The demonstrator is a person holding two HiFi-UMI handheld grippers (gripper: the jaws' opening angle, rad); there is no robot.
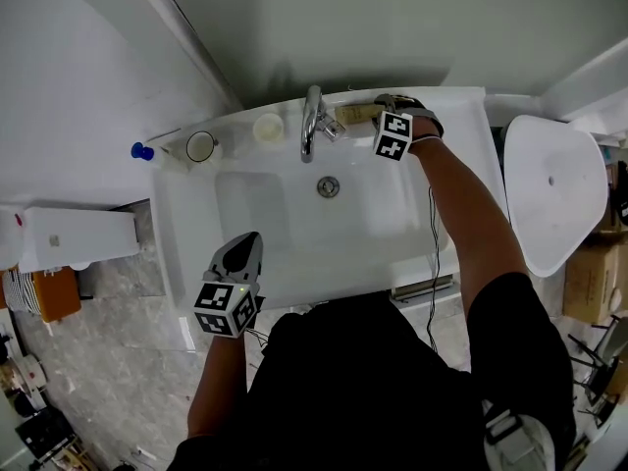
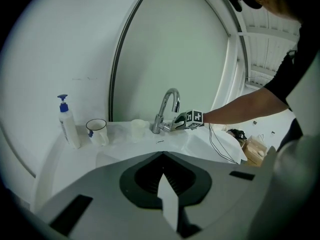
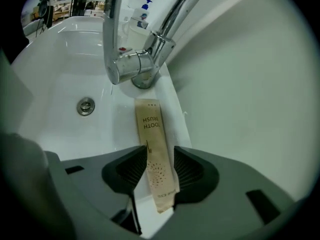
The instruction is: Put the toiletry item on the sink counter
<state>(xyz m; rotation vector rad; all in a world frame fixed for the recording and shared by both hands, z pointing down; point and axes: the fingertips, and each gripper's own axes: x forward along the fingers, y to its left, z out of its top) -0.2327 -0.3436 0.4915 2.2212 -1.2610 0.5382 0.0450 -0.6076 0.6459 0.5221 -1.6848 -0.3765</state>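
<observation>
While the packet (image 3: pixel 152 144) lies flat on the far strip of the white table (image 1: pixel 461 126), just right of the faucet (image 3: pixel 135 59), the right hand-held gripper (image 3: pixel 160 150) reaches over it from the right. Its jaws stand apart, one on each long side of the packet, released rather than pinching it. The packet is tan paper printed "TOOTH BRUSH". One end points at the faucet base and stops just short of it; the other sits between the jaws. It runs along the far rim of the basin (image 1: pixel 294 224), close to the wall.

The left hand-held gripper (image 2: pixel 162 156) hovers above the near left edge of the basin, well apart from the packet, pointing toward the far wall. Its jaws are clenched together with nothing between them.

On the far left of the table stand a pump bottle (image 1: pixel 147 153) with a blue top, a mug (image 1: pixel 201 146) just right of it, and a small white cup (image 1: pixel 267 127) between the mug and the faucet. The drain (image 1: pixel 328 186) sits in the basin, on the near side of the faucet.
</observation>
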